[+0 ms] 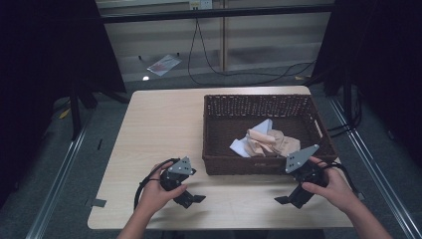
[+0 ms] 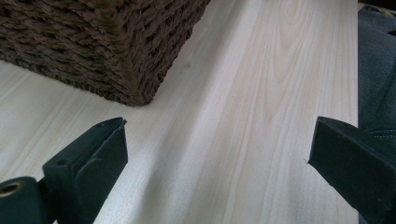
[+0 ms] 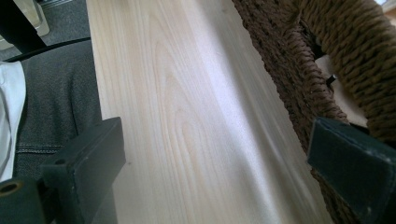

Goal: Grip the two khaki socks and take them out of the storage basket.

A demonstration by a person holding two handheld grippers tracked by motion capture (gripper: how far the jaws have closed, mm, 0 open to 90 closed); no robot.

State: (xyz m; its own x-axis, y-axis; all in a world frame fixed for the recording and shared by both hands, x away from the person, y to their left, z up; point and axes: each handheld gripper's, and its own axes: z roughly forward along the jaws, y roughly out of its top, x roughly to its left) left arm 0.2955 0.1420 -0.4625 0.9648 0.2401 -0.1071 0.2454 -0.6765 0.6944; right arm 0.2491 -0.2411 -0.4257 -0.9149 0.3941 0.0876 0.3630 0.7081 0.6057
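A dark brown wicker basket (image 1: 214, 134) stands on the right half of a light wooden table (image 1: 159, 129). Crumpled beige and white cloth (image 1: 266, 141) lies inside it. My left gripper (image 1: 195, 199) rests low on the table just in front of the basket's near left corner (image 2: 135, 88), its jaws wide apart over bare wood. My right gripper (image 1: 284, 200) sits by the basket's near right corner, open too, with the woven wall (image 3: 299, 79) close beside its right jaw. Nothing is between either pair of jaws.
The table's near edge runs just behind both hands. Grey floor with metal rails flanks the table on both sides. A black cable and a plastic bag (image 1: 163, 63) lie on the floor beyond the far edge. The person's trousers (image 3: 51, 102) show past the table edge.
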